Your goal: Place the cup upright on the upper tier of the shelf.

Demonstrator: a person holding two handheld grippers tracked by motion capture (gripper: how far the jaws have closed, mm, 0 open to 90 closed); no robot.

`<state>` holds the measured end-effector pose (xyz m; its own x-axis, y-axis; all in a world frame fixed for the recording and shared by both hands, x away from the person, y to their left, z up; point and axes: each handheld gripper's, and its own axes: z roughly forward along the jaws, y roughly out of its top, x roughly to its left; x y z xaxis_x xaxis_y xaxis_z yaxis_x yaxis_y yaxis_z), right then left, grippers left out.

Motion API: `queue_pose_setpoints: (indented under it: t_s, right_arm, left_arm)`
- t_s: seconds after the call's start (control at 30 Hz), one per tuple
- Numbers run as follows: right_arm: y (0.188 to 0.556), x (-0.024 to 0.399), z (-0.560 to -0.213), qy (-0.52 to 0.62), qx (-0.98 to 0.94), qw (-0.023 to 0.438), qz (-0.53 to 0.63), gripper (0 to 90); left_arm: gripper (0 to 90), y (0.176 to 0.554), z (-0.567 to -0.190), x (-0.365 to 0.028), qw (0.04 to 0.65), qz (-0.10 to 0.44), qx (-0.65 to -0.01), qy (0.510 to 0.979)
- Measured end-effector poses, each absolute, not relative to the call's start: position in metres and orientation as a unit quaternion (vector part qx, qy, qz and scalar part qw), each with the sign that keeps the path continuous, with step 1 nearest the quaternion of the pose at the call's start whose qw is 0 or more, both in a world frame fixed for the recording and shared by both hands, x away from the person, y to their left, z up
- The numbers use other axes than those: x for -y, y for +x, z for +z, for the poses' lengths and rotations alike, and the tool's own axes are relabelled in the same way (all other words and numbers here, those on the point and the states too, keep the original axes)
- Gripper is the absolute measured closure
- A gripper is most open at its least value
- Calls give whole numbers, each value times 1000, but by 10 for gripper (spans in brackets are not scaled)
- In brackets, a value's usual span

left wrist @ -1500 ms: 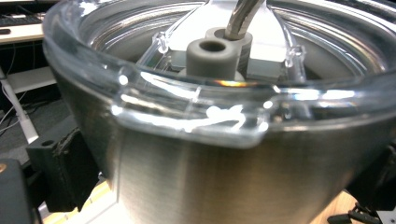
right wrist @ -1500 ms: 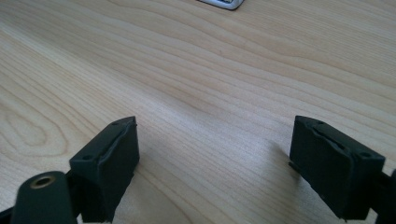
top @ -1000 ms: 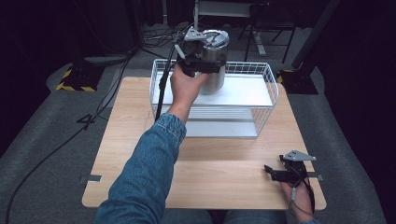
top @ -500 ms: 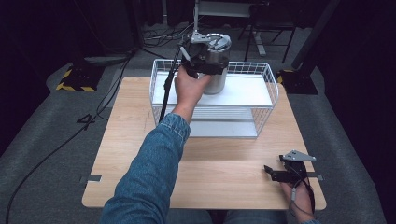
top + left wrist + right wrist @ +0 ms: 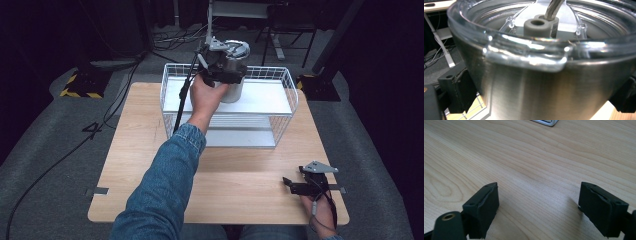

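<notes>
A wire basket (image 5: 285, 107) sits at the far middle of the counter (image 5: 130, 150), with a metal tumbler (image 5: 236, 75) over its back rim in the left gripper (image 5: 222, 67). The right gripper (image 5: 305, 186) rests near the counter's front right corner, well apart from the basket.

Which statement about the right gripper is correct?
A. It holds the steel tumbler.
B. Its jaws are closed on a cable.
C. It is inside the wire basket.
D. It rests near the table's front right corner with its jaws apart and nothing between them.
D: the right gripper lies by the front right corner of the table, and the right gripper view shows its jaws apart over bare wood.
</notes>
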<state>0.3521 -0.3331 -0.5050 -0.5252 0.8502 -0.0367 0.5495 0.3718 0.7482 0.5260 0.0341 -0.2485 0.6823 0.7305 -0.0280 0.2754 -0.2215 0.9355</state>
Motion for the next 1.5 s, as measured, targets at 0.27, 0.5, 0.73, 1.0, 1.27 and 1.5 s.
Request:
queue_pose_setpoints:
  t_s: [0.27, 0.5, 0.73, 1.0, 1.27, 1.5]
  right_arm:
    - [352, 333, -505, 437, -800, 215, 350, 173]
    - [352, 333, -505, 438, -800, 214, 350, 173]
    - [352, 333, -505, 437, -800, 214, 350, 173]
    - [353, 334, -505, 439, -800, 209, 351, 173]
    - [354, 335, -505, 442, -800, 203, 352, 172]
    - [354, 335, -505, 440, -802, 197, 353, 164]
  left_arm:
    - [34, 526, -250, -34, 529, 220, -336, 747]
    - [25, 527, -252, -35, 536, 216, -335, 745]
    - [1, 528, -253, -37, 543, 208, -334, 741]
    - [0, 516, -247, -45, 564, 220, -319, 729]
    - [0, 500, -243, -60, 571, 219, -314, 727]
    - [0, 475, -235, -82, 581, 219, -306, 722]
